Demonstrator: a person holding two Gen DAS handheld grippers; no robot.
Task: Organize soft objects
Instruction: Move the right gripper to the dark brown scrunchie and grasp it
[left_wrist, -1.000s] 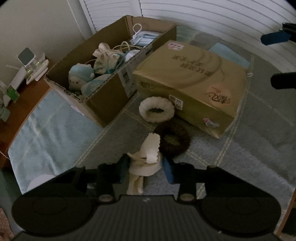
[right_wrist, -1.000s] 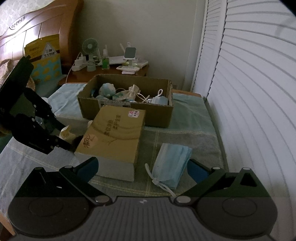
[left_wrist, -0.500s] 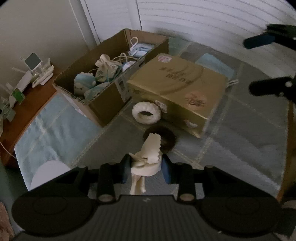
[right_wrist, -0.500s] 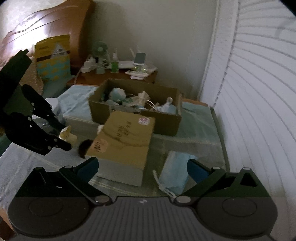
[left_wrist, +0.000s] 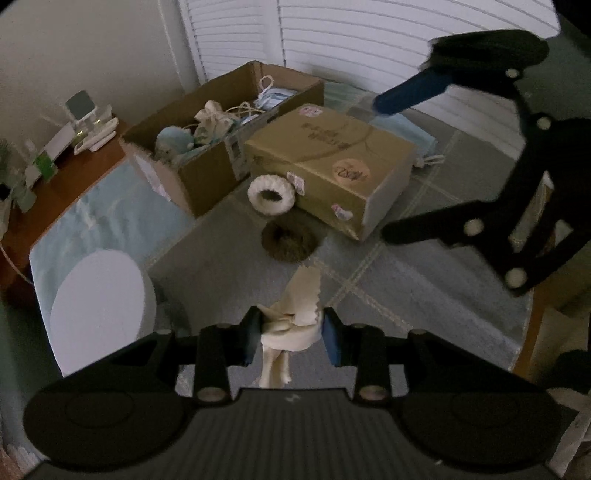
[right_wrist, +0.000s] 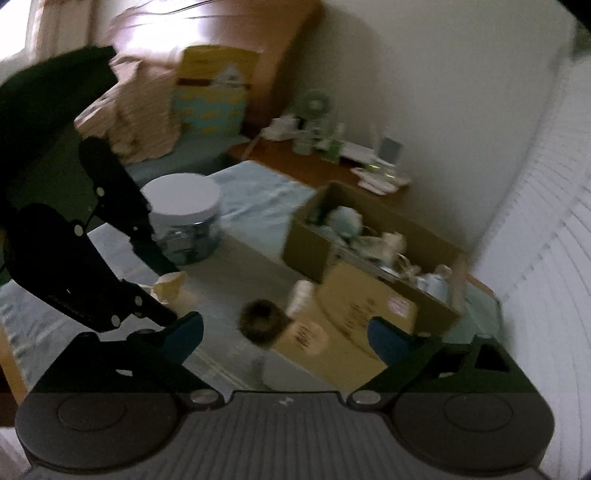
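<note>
the crumpled cream cloth pouch (left_wrist: 293, 325) hangs pinched between the closed jaws of the left gripper (left_wrist: 291, 338), lifted clear of the grey checked blanket (left_wrist: 229, 269). it looks light and floppy, best held at its bunched middle. the right gripper (right_wrist: 284, 338), empty, has just been narrowing its wide jaws.

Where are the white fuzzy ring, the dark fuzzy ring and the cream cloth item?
white fuzzy ring (left_wrist: 272, 195), left wrist view, on its front rim.
dark fuzzy ring (left_wrist: 289, 240), left wrist view, on its middle.
cream cloth item (left_wrist: 295, 325), left wrist view, on the bunched part between the left gripper's pads.
</note>
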